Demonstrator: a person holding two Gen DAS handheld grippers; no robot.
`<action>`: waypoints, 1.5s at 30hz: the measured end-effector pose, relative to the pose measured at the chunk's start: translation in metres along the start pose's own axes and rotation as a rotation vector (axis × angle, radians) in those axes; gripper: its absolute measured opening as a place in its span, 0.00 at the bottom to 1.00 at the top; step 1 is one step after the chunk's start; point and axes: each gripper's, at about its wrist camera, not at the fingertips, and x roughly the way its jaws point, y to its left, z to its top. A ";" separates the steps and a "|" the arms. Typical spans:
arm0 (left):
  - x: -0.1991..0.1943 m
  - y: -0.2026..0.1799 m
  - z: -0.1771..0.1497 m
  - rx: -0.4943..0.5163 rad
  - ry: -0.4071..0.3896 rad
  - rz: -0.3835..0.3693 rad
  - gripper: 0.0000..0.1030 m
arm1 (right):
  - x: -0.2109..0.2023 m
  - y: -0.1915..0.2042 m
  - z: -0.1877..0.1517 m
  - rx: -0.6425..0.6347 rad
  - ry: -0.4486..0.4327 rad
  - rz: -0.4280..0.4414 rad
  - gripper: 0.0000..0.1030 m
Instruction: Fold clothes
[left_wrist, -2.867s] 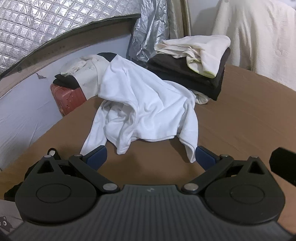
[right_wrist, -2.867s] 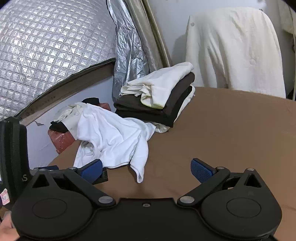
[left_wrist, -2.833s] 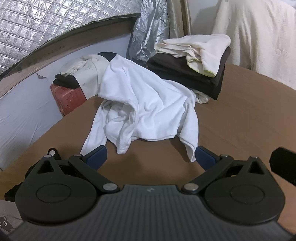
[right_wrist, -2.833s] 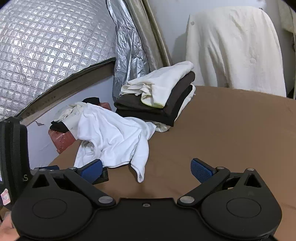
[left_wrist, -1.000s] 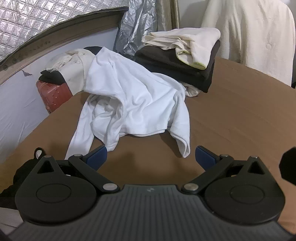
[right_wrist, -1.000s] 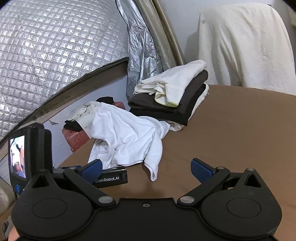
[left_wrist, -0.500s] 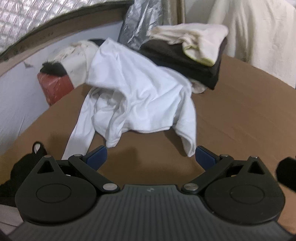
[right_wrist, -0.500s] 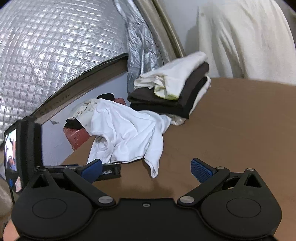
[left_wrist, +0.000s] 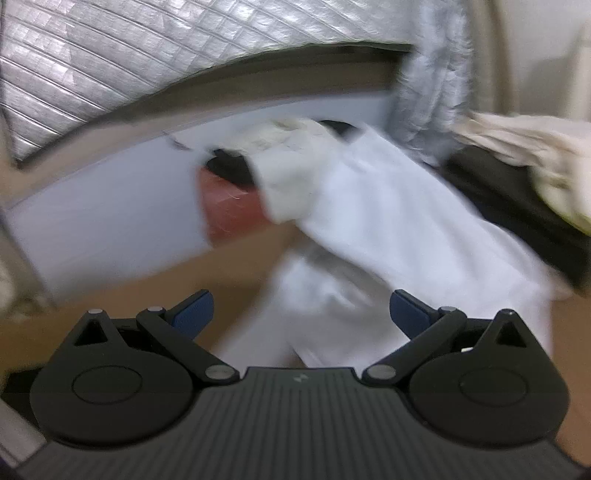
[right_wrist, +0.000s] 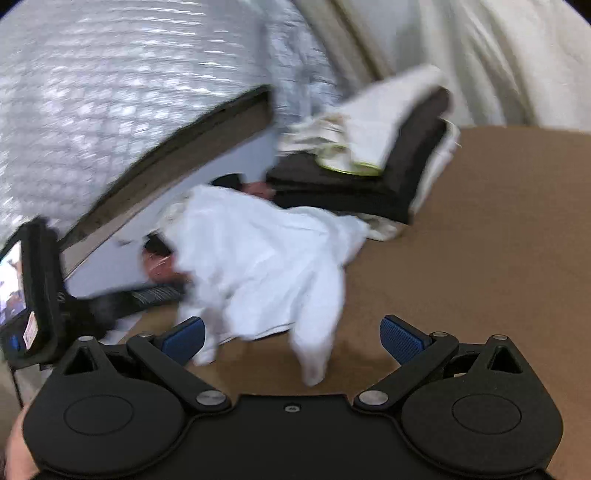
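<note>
Looks like the reach-in step. The white shirt lies crumpled on the brown table, near the folded stack at the far side. Left gripper and right gripper both gape wide, holding nothing. Next up, I'd guess: grab an edge and spread it flat.

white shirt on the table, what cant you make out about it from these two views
- Left wrist: motion blur smears the white shirt; its folds and sleeves are unreadable.
- Left wrist: the left gripper body hides its near hem.
- Right wrist: its far side drapes over the table edge, out of sight.
</note>
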 end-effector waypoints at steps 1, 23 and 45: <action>0.016 0.006 0.011 -0.024 0.072 -0.010 1.00 | 0.005 -0.001 0.004 0.012 -0.003 -0.005 1.00; 0.189 0.053 -0.053 -0.844 0.511 -0.723 0.96 | 0.218 -0.058 0.038 0.257 0.112 0.019 0.58; -0.008 -0.050 -0.057 -0.116 0.428 -1.346 0.60 | -0.053 -0.062 -0.031 0.164 -0.021 0.086 0.29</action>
